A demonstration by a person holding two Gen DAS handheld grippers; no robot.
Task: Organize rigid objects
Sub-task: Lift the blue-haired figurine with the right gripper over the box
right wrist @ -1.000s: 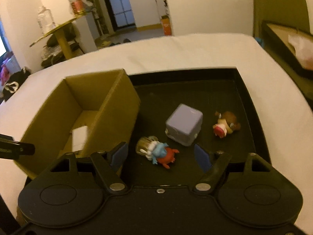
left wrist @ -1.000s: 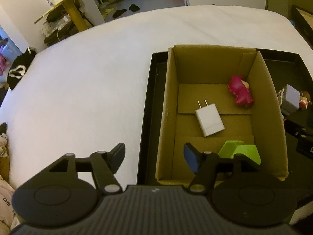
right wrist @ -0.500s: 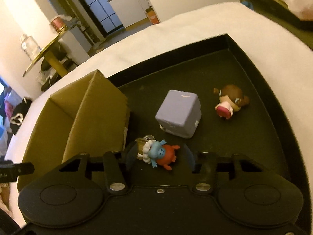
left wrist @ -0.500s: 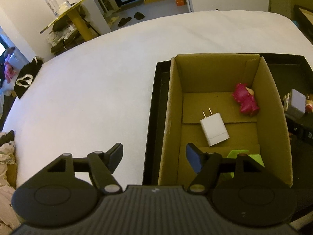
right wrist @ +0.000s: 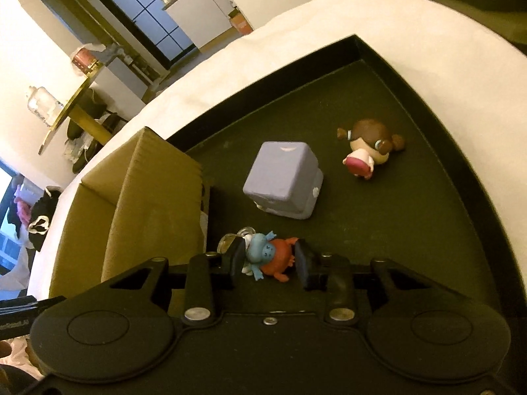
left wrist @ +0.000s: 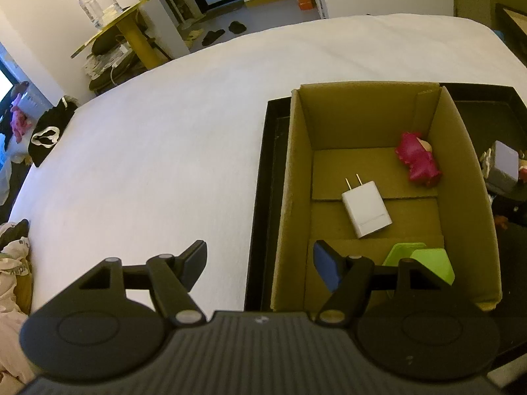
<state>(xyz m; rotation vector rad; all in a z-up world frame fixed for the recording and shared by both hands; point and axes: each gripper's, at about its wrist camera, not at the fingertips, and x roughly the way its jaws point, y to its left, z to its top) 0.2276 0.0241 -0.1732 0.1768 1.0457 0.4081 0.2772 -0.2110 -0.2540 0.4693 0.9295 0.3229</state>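
My right gripper (right wrist: 269, 260) is shut on a small blue and orange figurine (right wrist: 268, 256) lying on the black tray (right wrist: 411, 75). Beyond it rest a lavender cube (right wrist: 283, 181) and a brown-haired doll figurine (right wrist: 369, 151). The cardboard box (right wrist: 154, 191) stands at the tray's left. In the left wrist view the cardboard box (left wrist: 296, 164) holds a white charger (left wrist: 366, 209), a pink figurine (left wrist: 419, 164) and a green piece (left wrist: 425, 260). My left gripper (left wrist: 260, 265) hangs open and empty over the box's near left corner.
The tray and box sit on a white bed cover (left wrist: 148, 151). The lavender cube (left wrist: 504, 168) shows past the box's right wall in the left wrist view. Beyond the bed stand a yellow side table (left wrist: 131, 29) with a glass jar and scattered clothes at the left.
My right gripper sank, rolled and shut on the blue and orange figurine, which lay loose between open fingers a second ago. The left gripper stayed put and open.
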